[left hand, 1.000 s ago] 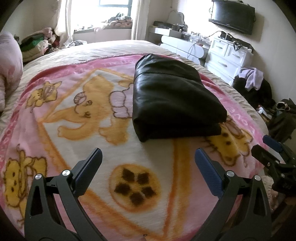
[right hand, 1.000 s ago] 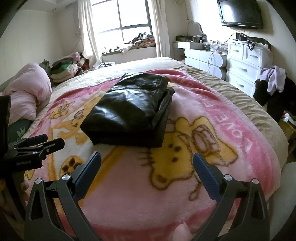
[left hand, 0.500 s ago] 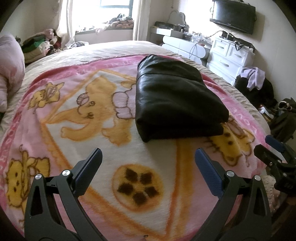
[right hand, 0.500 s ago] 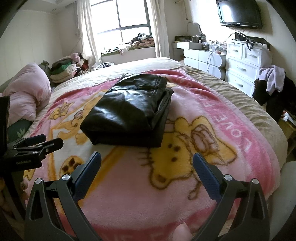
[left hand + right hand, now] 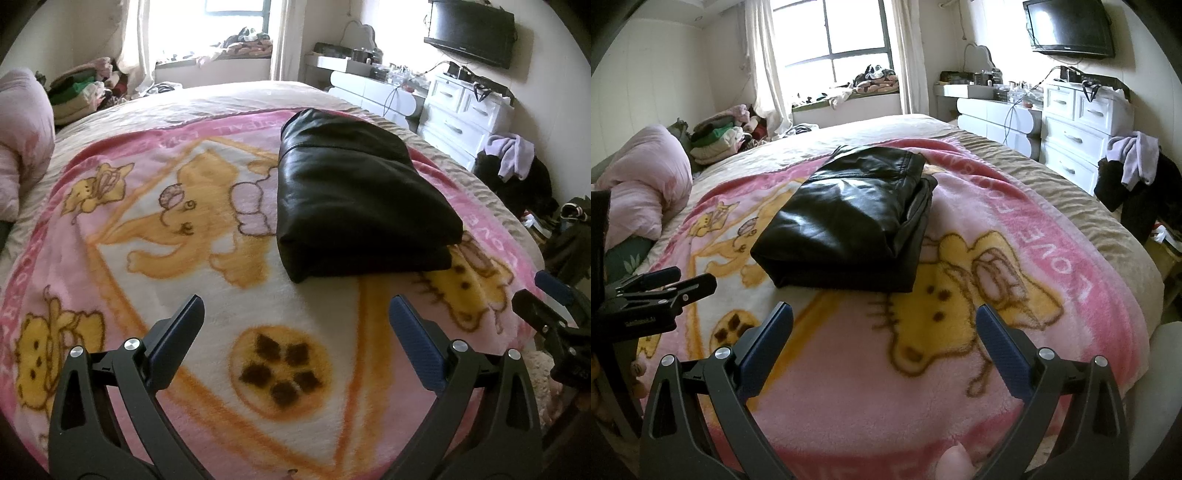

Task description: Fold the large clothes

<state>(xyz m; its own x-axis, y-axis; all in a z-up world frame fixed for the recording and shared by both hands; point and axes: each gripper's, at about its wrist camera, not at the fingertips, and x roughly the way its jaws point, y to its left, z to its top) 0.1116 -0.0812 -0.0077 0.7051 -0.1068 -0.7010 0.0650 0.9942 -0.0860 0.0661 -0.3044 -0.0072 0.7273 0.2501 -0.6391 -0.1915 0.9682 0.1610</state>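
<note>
Both claws hang empty over the near part of the bed: the left gripper (image 5: 295, 314) has its blue-padded fingers spread wide above the cartoon blanket (image 5: 207, 295), touching nothing, and the right gripper (image 5: 884, 321) is spread just as wide over the pink near edge of the same blanket, also holding nothing. From the right wrist view the left gripper shows at the far left, low by the bed's edge; from the left wrist view the right one shows at the right edge, clear of the cloth. The task's thing, a black leather-looking garment (image 5: 849, 221), lies folded into a compact, thick rectangle on the blanket, toward the middle of the bed and farther away than either claw, well apart from both. Its layers are stacked fairly squarely; in the right wrist view the right side shows the stacked edges, with a lower layer bulging slightly out beyond the top one, and a seamed band, perhaps a hem or collar, lies across the far end. Judged from this, the folding of this piece looks finished or nearly so: no sleeve or loose flap trails out onto the blanket. What may be left is only a small tidying of that bulging right edge, or setting the bundle aside. A pile of other clothes (image 5: 716, 142) sits far left beyond the bed, near the window; whether those are next cannot be told.
</note>
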